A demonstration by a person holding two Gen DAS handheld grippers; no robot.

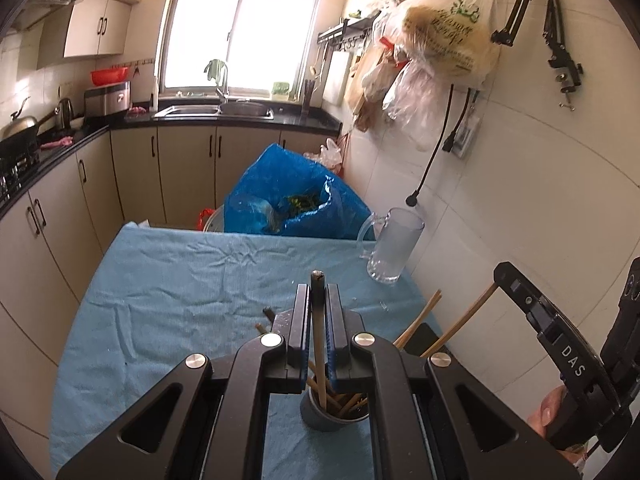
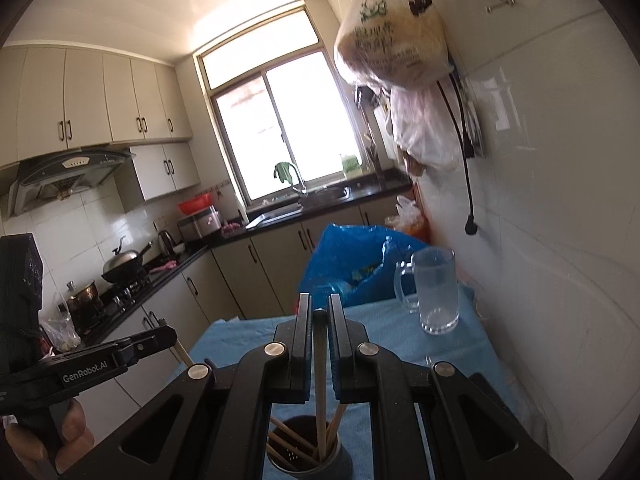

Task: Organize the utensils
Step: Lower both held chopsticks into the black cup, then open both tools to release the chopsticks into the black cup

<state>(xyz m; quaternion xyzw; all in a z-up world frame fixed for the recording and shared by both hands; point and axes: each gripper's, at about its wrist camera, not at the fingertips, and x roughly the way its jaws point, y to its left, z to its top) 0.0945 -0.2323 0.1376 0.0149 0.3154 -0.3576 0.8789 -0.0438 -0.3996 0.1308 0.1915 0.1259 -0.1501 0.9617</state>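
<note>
I have the left gripper [image 1: 319,300] clenched on one chopstick [image 1: 318,312], its lower end reaching down into the metal cup [image 1: 332,412] that stands on the blue cloth [image 1: 180,280]. The right gripper [image 2: 319,320] is clamped on a chopstick [image 2: 320,360] of its own, that one also dropping into the cup [image 2: 308,464]. The cup already holds a bundle of chopsticks, so I judge most of the sorting done. From the left camera two or three more sticks [image 1: 420,320] show beside the right tool, though I cannot tell whether they lie loose or sit in something. The glass mug [image 1: 394,248] near the wall looks empty
</note>
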